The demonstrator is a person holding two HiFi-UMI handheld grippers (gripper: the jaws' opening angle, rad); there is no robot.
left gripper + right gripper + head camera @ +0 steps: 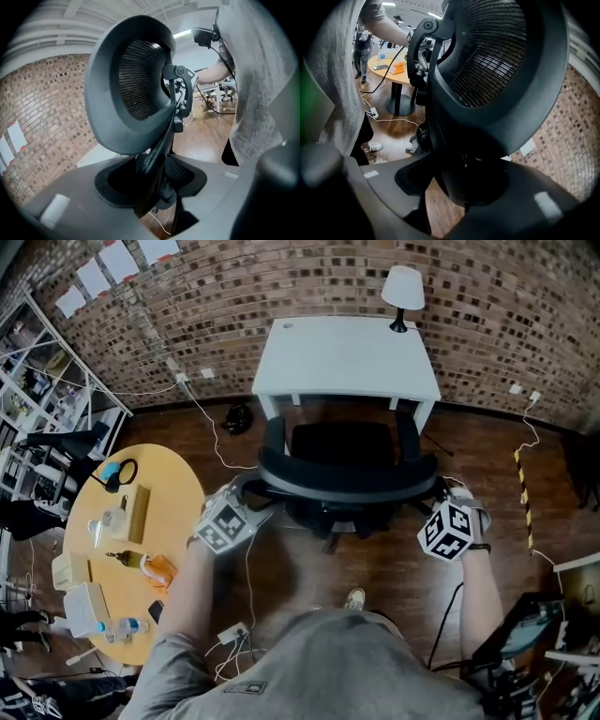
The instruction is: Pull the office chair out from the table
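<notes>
The pull looks under way. The left gripper [253,489] and right gripper [435,493] each clamp a side of the chair [347,474] back. The chair sits partly under the far worktop [347,357]. The next move likely calls for an even draw nearward.

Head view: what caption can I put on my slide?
From above, the left gripper and right gripper clamp the backrest ends of the black office chair, facing a white desk.

Brick wall [281,296] behind, dark wooden floor [487,456], round yellow table [173,488] and shelving [42,390] at left
</notes>
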